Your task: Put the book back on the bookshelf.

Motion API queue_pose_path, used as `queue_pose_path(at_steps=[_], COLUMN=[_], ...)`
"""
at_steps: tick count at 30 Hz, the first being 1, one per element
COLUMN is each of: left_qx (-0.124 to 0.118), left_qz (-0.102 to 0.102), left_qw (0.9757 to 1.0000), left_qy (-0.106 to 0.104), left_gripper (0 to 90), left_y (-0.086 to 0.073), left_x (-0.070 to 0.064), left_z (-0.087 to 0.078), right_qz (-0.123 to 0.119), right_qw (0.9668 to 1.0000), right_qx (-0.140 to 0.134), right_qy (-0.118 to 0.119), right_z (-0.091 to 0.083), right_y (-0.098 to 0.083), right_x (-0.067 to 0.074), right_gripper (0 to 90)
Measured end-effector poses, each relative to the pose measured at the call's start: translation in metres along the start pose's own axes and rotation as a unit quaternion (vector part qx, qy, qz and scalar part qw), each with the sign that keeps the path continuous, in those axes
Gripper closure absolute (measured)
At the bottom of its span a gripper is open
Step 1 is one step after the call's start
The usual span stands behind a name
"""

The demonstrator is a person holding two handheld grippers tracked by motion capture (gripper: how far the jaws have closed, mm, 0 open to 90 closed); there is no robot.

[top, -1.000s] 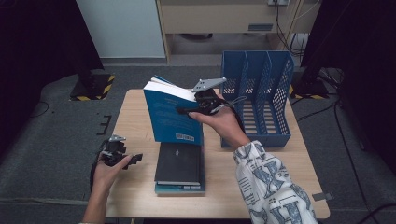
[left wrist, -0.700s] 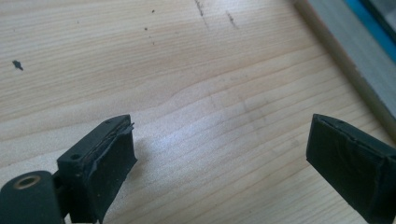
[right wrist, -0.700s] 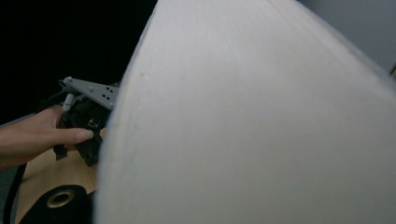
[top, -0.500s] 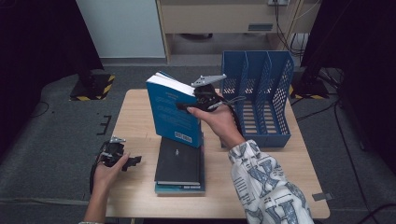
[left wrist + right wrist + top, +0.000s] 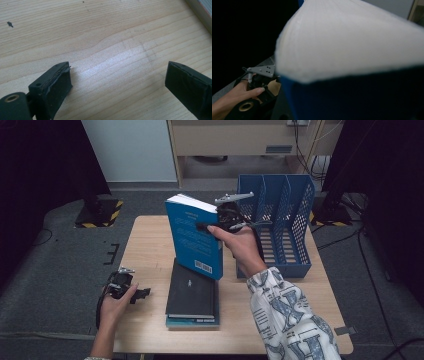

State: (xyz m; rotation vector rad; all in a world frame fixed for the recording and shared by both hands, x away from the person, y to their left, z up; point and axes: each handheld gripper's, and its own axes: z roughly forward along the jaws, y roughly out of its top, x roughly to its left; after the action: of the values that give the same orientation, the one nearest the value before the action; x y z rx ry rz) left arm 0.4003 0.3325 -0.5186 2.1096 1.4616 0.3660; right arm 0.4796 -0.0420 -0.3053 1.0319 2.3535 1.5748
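**Blue book held upright over table**

Blue book [image 5: 194, 236] stands nearly upright above the dark books [image 5: 192, 295], clamped in our right gripper [image 5: 212, 226] beside the blue file rack [image 5: 295, 220]. Our left gripper [image 5: 140, 294] rests at the table [image 5: 150, 250] edge, jaws just widened, nothing between them.

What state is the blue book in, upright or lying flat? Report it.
Upright, slightly tilted: the blue book stands on end above the stacked books, page edges up, clamped by the right hand-held gripper.
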Motion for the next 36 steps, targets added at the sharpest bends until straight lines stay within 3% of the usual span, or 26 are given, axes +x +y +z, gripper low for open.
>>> queue_pose_path(at_steps=[16,29,36], left_qx=[0.006,-0.001,0.002], left_qz=[0.023,0.028,0.04], left_qw=[0.9997,0.9996,0.999], left_qy=[0.005,0.011,0.017], left_gripper=[4.1,1.4,1.0], left_y=[0.0,-0.002,-0.003], left_x=[-0.004,-0.007,-0.009], left_z=[0.003,0.005,0.006], right_qz=[0.015,0.034,0.044], right_qw=[0.9985,0.9952,0.9934], right_qx=[-0.011,-0.018,-0.021], right_qy=[-0.052,-0.09,-0.104], right_z=[-0.052,-0.087,-0.104], right_y=[-0.002,-0.012,-0.017], right_x=[-0.02,-0.04,-0.049], right_gripper=[61.0,60.9,60.9])
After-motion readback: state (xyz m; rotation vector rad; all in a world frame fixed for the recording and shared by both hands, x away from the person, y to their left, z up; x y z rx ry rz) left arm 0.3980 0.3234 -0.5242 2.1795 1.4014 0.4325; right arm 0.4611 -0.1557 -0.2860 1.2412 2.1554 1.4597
